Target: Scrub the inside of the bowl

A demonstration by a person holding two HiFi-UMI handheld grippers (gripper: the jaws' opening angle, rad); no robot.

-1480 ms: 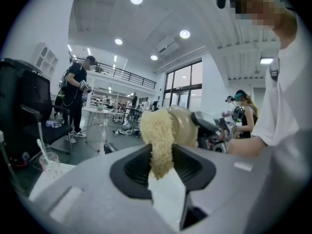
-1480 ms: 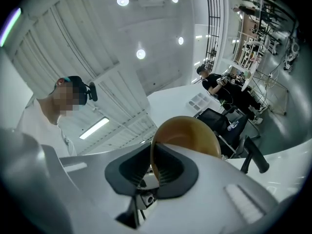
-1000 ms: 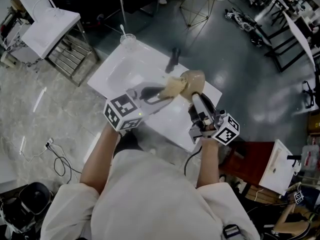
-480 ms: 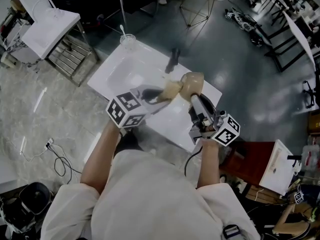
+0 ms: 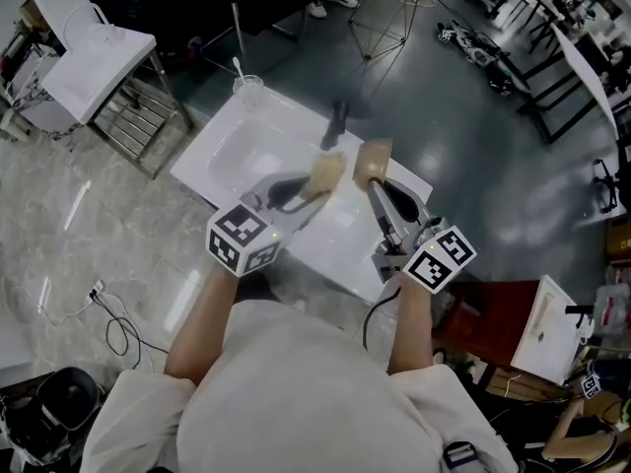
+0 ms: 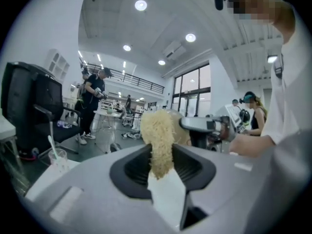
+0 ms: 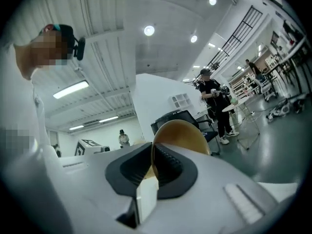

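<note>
Holding a yellow scrubber (image 6: 157, 135) clamped in the left tool (image 6: 161, 165), the person kept it just beside the bowl (image 7: 181, 134), apparently not inside, while the right tool (image 7: 152, 172) pinched its rim above the bench (image 5: 232, 141), so scrubbing looked unfinished.

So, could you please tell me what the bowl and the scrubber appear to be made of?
The bowl is probably wood or bamboo, possibly wood-look plastic: it has a smooth, matte tan surface and a thin rim. The scrubber looks like loofah or coarse plant fibre, perhaps synthetic: it is pale yellow and rough, with tangled strands.
</note>
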